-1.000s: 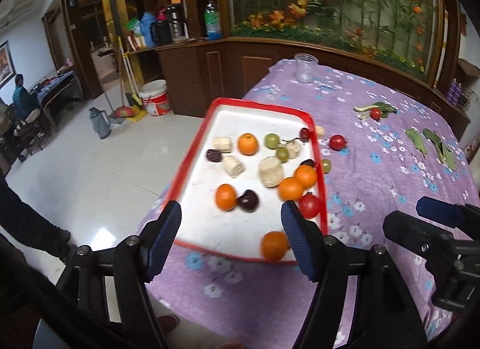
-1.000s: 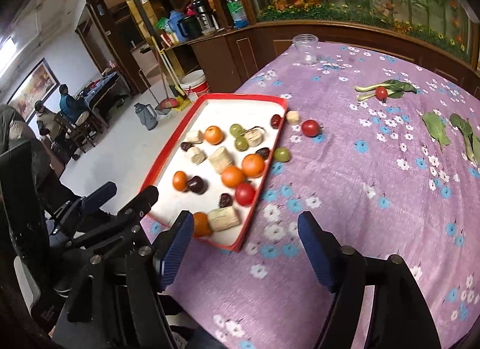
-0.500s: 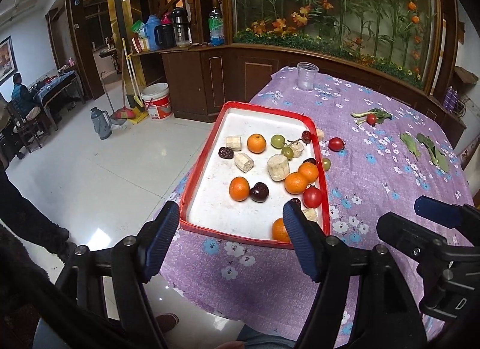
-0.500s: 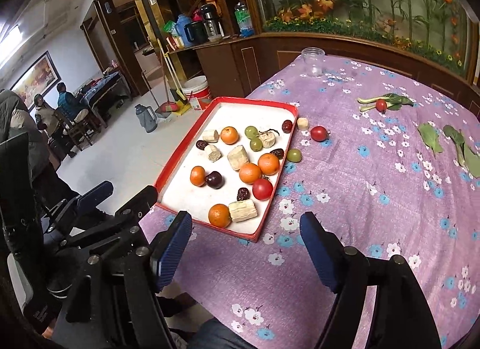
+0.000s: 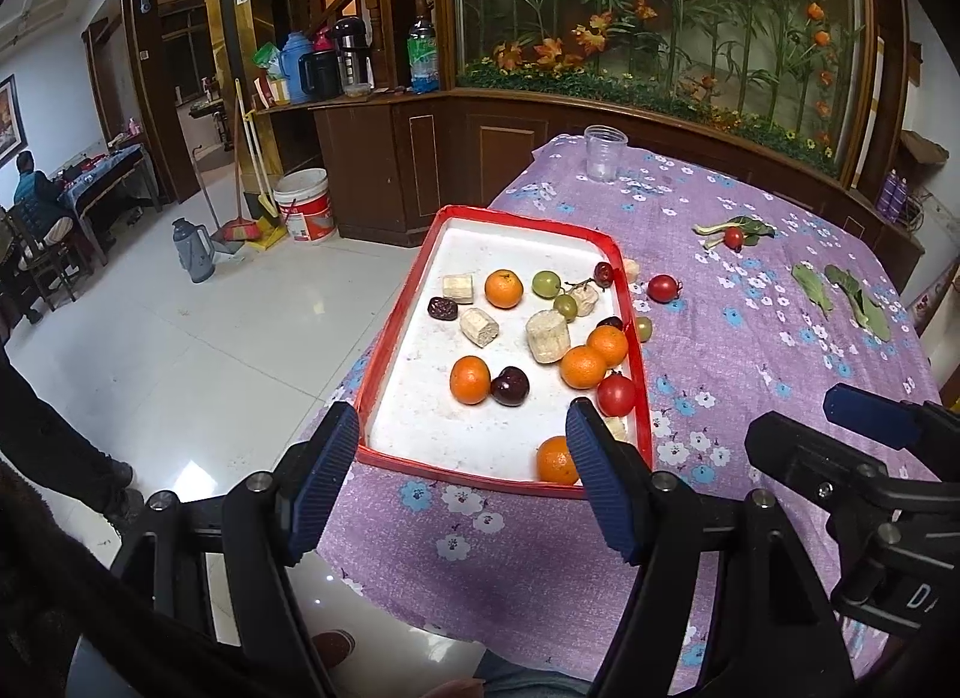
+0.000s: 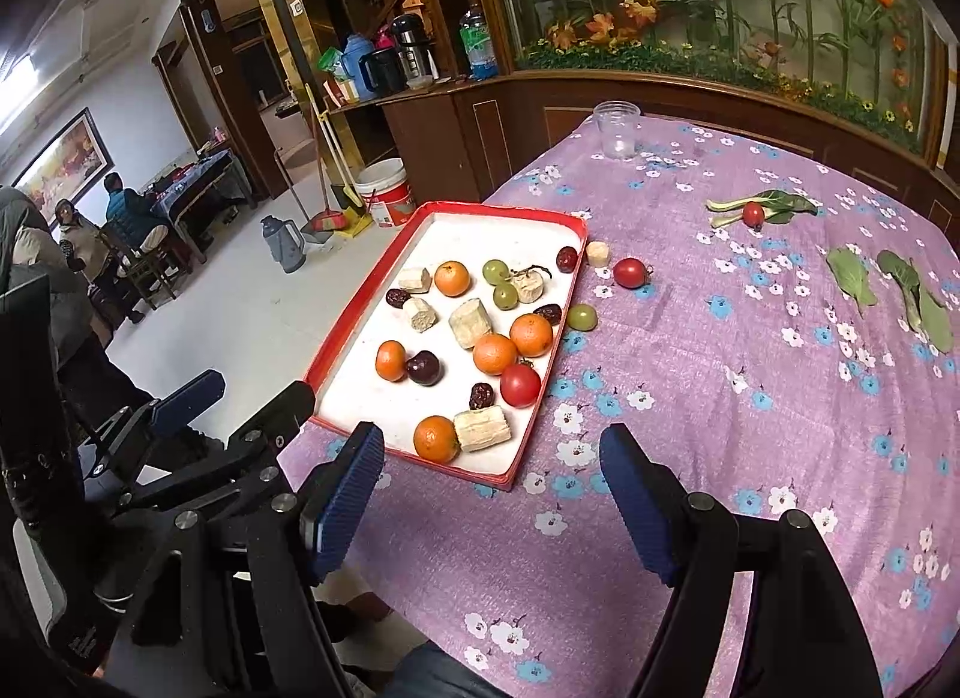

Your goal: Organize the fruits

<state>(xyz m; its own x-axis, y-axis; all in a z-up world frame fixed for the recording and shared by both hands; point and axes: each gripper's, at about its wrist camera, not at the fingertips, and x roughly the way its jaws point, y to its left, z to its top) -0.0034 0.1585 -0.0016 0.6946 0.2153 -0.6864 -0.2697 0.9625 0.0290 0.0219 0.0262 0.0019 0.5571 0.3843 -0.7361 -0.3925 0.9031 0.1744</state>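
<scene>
Both grippers, left point(image 5: 462, 446) and right point(image 6: 492, 470): jaws apart, empty, pulled back from tray point(image 6: 540, 392). Fruit mostly trayed; tomato point(image 6: 630, 272) and grape point(image 6: 582, 317) remain outside.

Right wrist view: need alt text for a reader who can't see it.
The open, empty right gripper hovers over a purple floral tablecloth, before a red-rimmed white tray of oranges, grapes, dates, a tomato and pale chunks. A green grape, another tomato, leaves and a clear cup sit on the cloth; the left gripper shows at left.
</scene>
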